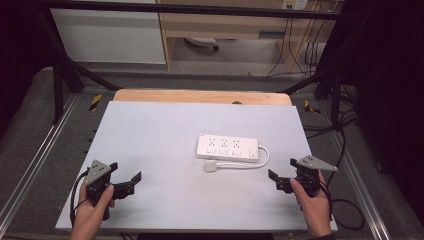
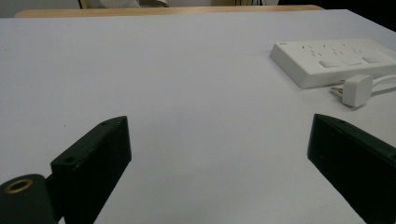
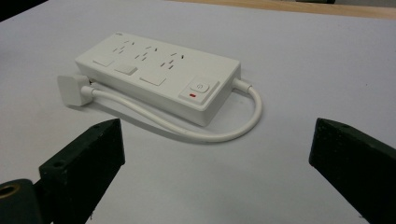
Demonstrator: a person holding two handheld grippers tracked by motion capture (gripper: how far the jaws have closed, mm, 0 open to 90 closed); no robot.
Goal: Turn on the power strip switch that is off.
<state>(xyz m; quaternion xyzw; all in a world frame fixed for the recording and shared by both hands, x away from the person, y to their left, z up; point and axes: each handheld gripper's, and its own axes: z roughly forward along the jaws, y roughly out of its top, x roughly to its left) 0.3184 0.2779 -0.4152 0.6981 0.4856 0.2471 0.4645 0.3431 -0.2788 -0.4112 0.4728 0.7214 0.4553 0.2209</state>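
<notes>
A white power strip (image 1: 228, 147) is seen right of centre on the worktop (image 1: 150, 135), its plug (image 1: 210, 166) laid just below it. The left gripper (image 1: 126, 176) and right gripper (image 1: 281, 171) are held at the lower corners, jaws spread wide, nothing gripped.

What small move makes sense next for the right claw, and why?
Probably ease the right claw forward toward the plug beside the power strip. Both claws are open and empty, the left claw sits farther off, and the plug lies loose on the table, its cable looping from the strip's switch end.
</notes>
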